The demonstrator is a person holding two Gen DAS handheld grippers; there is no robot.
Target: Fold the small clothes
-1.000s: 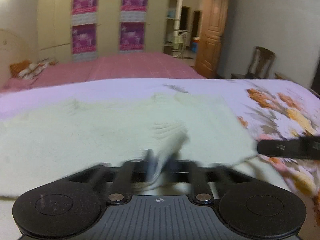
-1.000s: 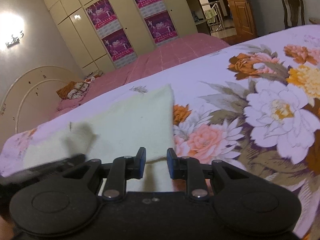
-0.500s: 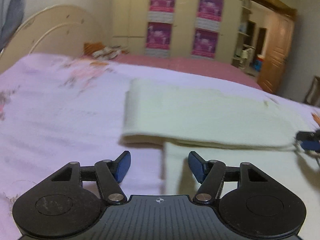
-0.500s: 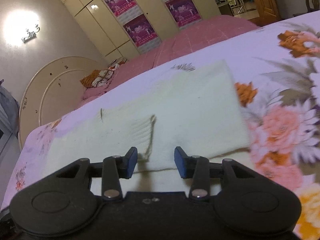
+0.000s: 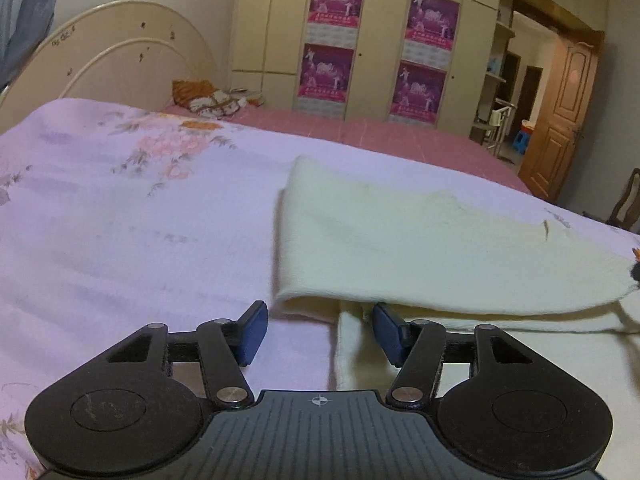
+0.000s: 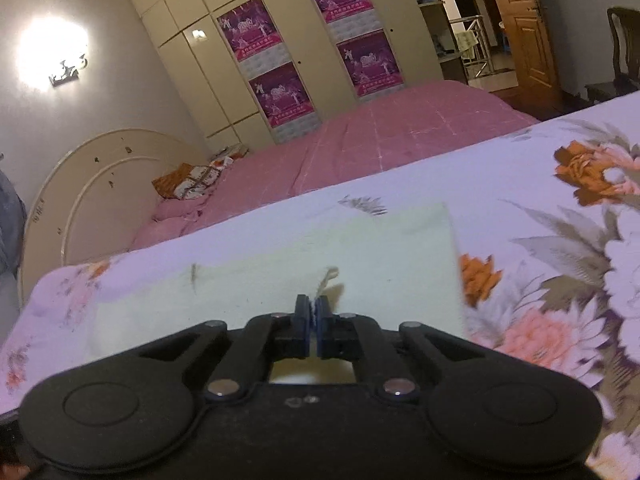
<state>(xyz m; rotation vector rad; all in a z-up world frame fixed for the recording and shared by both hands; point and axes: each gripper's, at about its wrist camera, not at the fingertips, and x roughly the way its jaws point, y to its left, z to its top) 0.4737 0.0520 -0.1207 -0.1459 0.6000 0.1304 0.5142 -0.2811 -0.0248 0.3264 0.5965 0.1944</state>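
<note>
A pale yellow garment (image 5: 420, 240) is lying folded over on a floral bedspread (image 5: 120, 208). The left gripper (image 5: 316, 332) is hovering at its near left corner, jaws spread wide and holding nothing. The right gripper (image 6: 312, 314) is pinching a bit of the garment's (image 6: 360, 248) cloth, jaws nearly closed. Farther off, a pink bed (image 6: 380, 140), a cream headboard (image 5: 132, 60), a postered wardrobe (image 5: 380, 40) and a wooden door (image 5: 560, 112) are showing.

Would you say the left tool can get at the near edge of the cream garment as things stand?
Probably yes: the left tool is open, the cream garment edge lies right between its fingers, and nothing blocks it.
</note>
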